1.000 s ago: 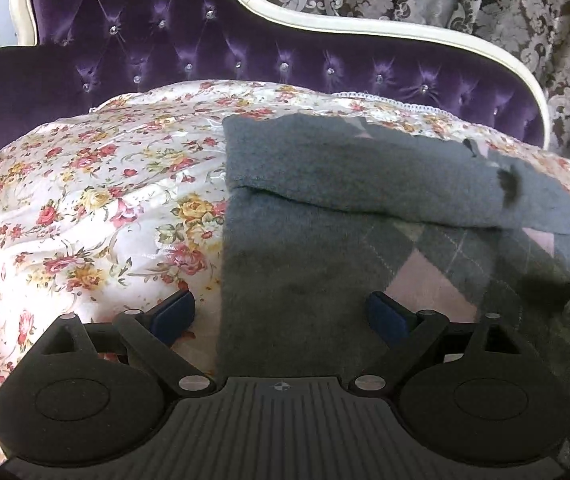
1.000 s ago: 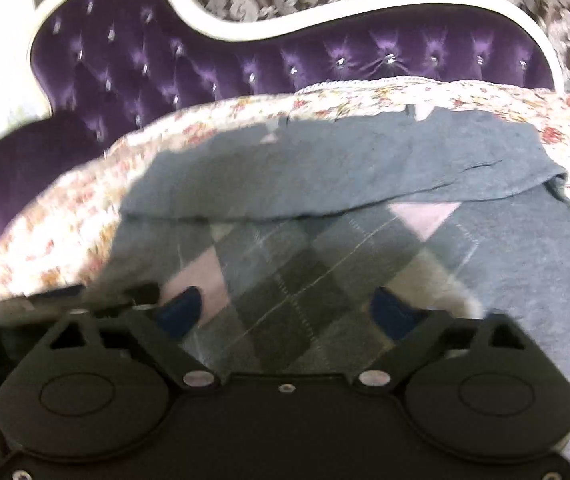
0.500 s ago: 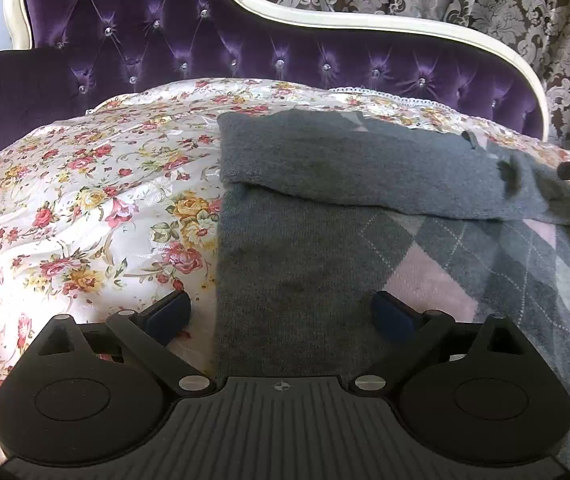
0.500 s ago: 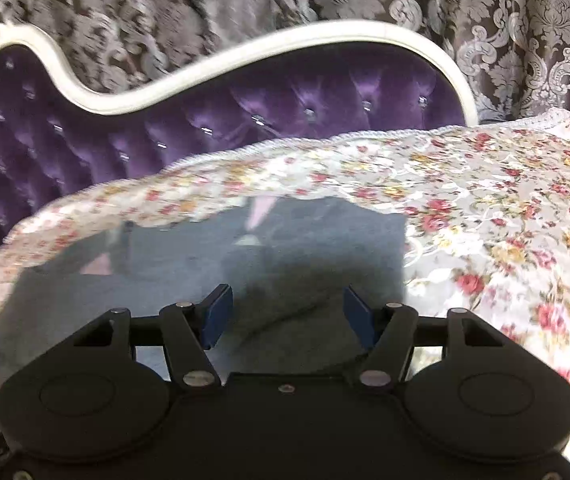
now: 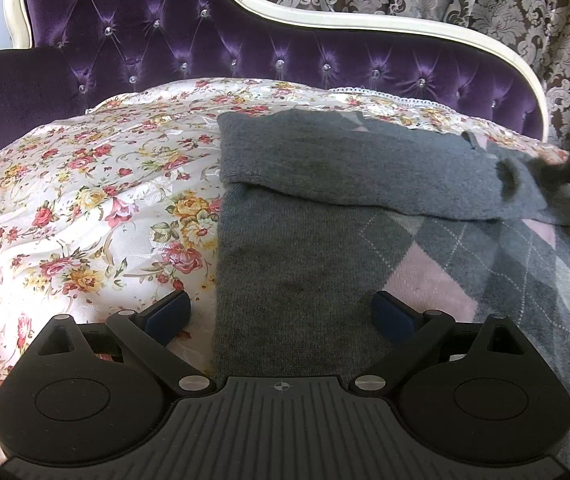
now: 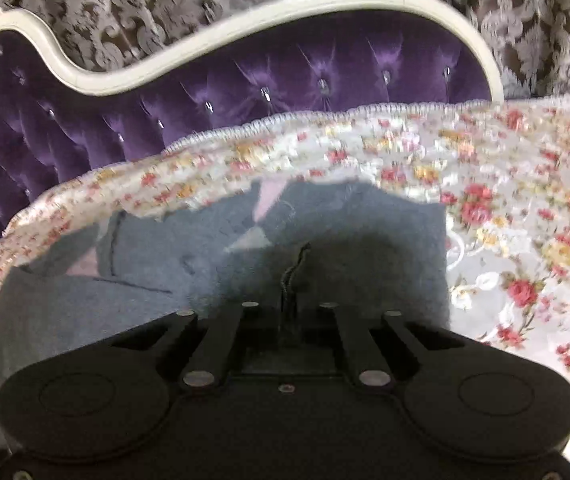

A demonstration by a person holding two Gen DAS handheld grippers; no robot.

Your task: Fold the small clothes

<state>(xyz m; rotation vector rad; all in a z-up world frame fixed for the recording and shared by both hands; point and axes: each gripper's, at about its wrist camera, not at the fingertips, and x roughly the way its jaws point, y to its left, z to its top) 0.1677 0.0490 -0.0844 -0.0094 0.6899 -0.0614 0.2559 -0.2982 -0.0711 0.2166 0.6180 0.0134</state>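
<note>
Grey knit sweater (image 6: 365, 248) edge pinched in right claw (image 6: 291, 280) on floral bedspread (image 6: 517, 216).

Your left gripper (image 5: 281, 314) is matte black: two round housings, each with a shallow disc recess, flank a ribbed centre plate bearing a small crosshair mark. Silver rivets pin the angled link arms, and its fingers (image 5: 167, 316) end in dark blue pads. Your right gripper (image 6: 287, 280) shares the black build and silver rivets.
</note>
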